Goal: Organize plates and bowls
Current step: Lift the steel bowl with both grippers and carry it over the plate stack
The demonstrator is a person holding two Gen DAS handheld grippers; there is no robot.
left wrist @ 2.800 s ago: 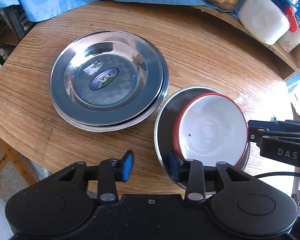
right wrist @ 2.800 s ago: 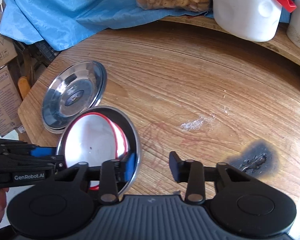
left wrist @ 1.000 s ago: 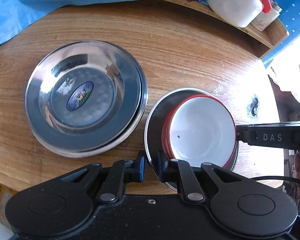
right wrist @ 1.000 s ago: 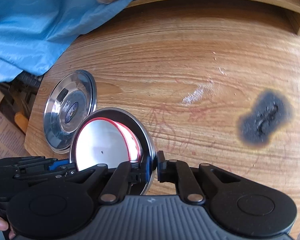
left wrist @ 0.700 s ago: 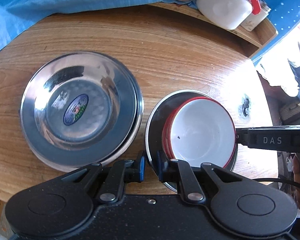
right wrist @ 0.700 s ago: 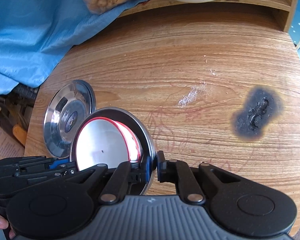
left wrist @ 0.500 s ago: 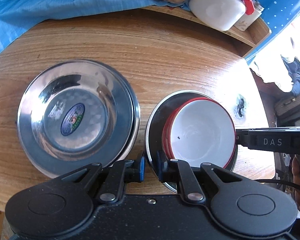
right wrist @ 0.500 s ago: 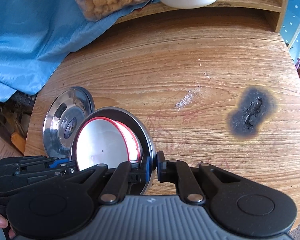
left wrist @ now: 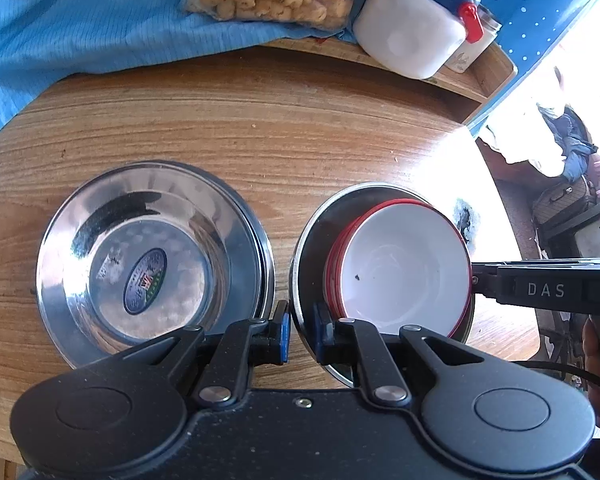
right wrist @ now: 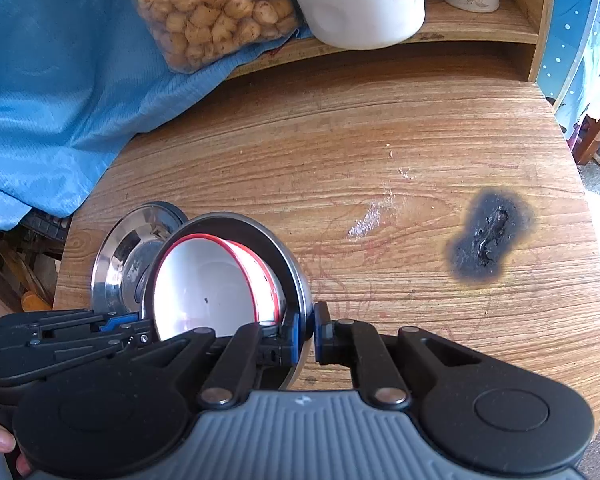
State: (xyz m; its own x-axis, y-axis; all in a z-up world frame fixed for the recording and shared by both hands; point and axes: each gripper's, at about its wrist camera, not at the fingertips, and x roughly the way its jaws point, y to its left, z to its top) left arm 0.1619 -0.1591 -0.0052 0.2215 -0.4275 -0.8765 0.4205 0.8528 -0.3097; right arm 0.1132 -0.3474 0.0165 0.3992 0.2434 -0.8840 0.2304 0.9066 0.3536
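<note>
The steel plate (left wrist: 312,248) carrying a nest of red-rimmed white bowls (left wrist: 404,264) was held between both tongs, apparently lifted off the wooden bench (left wrist: 300,120), toward its near edge. The left tongs (left wrist: 300,330) were clamped on the plate's near rim; the right tongs (right wrist: 306,334) were clamped on the opposite rim, one finger inside and one outside. A stack of steel plates (left wrist: 152,252) lay just beside it on the bench, toward the left edge.

Assessment: the plate is thin, stiff metal with a polished, slippery rim, so a pinch grip could slide unless both sides stay level. The bowls sat loose, crowded toward one side of the plate, and could shift or tip if it tilted; they may chip. The load is judged moderate and off-centre. Opposed rim holds, as found, are the sound choice.

Also noted: a burn mark (right wrist: 488,240) near the right edge, and a bag of snacks (right wrist: 212,8) and white jug (right wrist: 356,0) at the far edge.
</note>
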